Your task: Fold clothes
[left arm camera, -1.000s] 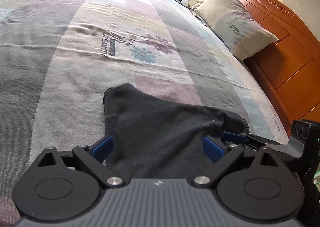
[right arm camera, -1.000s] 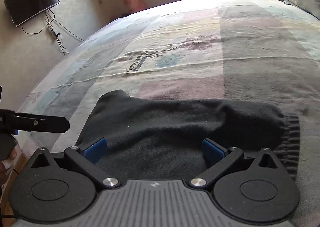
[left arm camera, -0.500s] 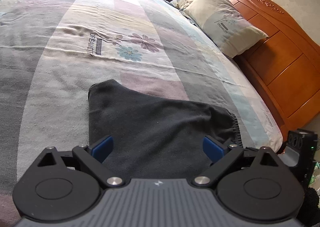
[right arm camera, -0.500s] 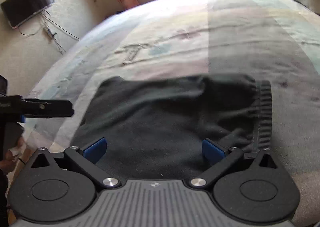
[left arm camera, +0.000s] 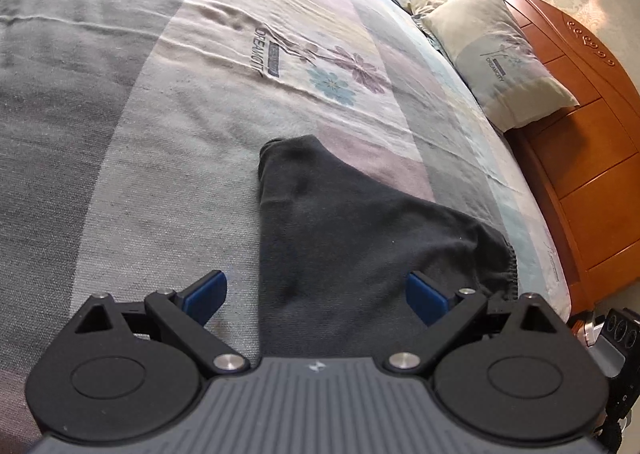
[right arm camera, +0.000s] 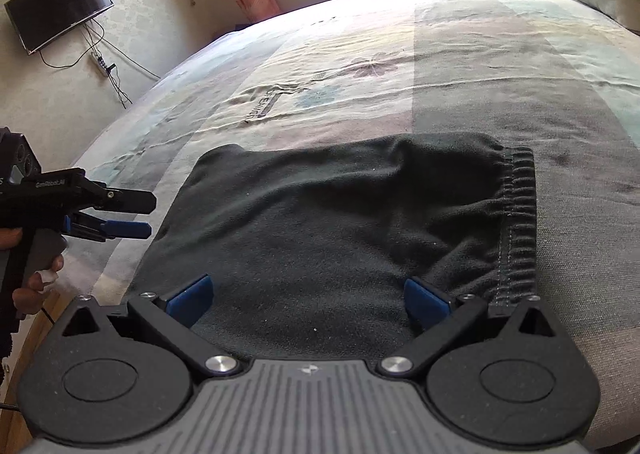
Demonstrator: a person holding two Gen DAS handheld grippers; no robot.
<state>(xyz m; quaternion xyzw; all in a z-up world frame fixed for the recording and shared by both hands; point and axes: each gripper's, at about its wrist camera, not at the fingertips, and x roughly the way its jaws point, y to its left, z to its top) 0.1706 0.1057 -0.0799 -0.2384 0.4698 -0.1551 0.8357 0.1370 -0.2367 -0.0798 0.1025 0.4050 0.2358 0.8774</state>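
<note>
One bed (left arm camera: 200, 102) fills both views, its patchwork sheet printed with flowers and lettering. Headboard (left arm camera: 592, 158) of orange wood on my right, pillow (left arm camera: 496, 54) leaning against it. TV (right arm camera: 60, 6) on the far wall, seen from the right wrist. Dark garment (right arm camera: 340, 226) lies folded flat on the sheet near the bed's edge, ribbed waistband (right arm camera: 518, 222) at its right end. My right claw (right arm camera: 306, 300) hangs over the garment's near edge, blue pads wide apart, gripping nothing. My left claw (left arm camera: 316, 294) likewise wide and empty, straddling the garment's left edge. My hand (right arm camera: 32, 274) holds the left claw's handle, off the bed's side.
</note>
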